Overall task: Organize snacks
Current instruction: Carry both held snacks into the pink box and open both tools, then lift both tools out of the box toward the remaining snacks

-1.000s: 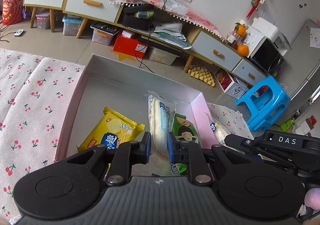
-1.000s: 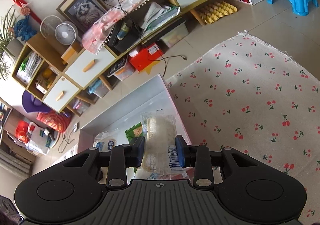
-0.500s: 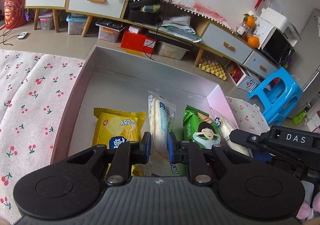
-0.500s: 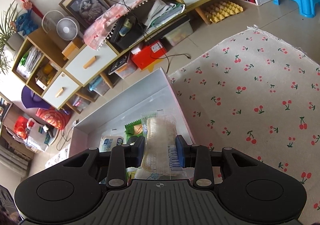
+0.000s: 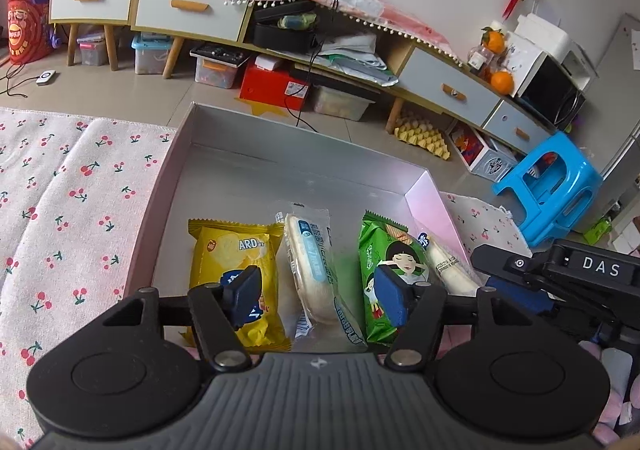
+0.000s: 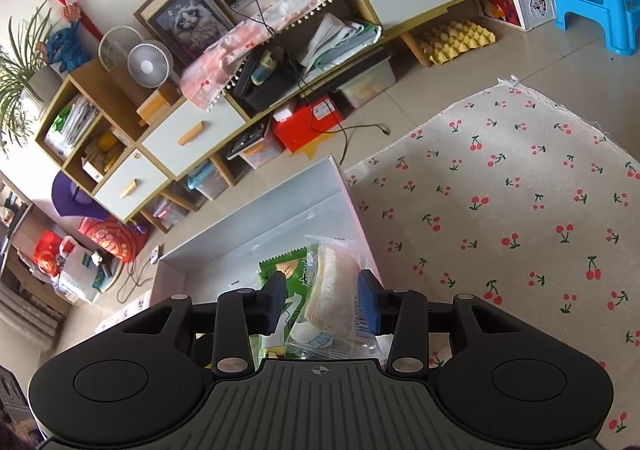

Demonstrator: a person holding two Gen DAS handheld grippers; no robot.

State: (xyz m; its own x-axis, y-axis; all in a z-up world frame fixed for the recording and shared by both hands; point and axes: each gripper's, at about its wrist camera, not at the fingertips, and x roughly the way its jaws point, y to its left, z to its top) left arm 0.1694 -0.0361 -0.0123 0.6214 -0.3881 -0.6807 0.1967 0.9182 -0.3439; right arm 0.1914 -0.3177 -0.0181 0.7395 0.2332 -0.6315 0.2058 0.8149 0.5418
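A shallow box with a silver floor and pink walls holds a yellow chip bag, a clear-wrapped bread roll with a blue label and a green snack pack, side by side. My left gripper is opening; the blue-label roll lies flat between its fingers, clear of both pads. A second wrapped bread leans by the box's right wall. My right gripper is opening around it: the right pad is at the wrapper, the left pad stands off it.
A cherry-print cloth lies under the box and spreads wide to its right. Beyond the box are bare floor tiles, a low cabinet with drawers, a red carton and a blue stool.
The left jaws went from shut on the blue-label roll to wide apart, and the roll now lies on the box floor. The right jaws widened slightly around the other bread.
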